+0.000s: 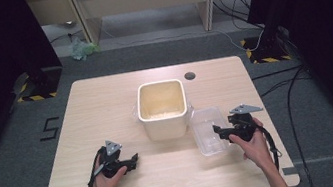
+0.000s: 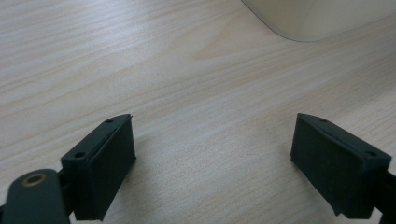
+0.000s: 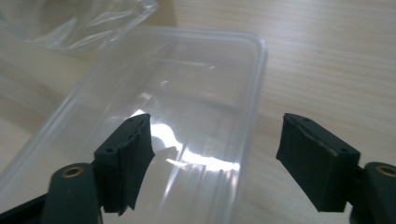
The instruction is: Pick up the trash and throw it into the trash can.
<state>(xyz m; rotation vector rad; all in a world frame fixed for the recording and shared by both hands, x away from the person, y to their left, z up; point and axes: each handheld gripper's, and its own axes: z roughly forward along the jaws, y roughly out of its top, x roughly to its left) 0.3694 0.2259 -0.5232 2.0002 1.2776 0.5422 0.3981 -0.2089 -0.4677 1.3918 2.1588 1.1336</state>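
Clear, glossy, empty plastic tray [image 3: 187, 107]

Even overhead light keeps the table [image 1: 106, 108] bright against dark, murky sides, while white glare streaks the clear plastic container [image 3: 196, 93] and nearby edges blur softly.

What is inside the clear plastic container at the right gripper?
The clear plastic container looks empty; the table shows through it. The right gripper straddles its rim, one jaw covering part of the inside.
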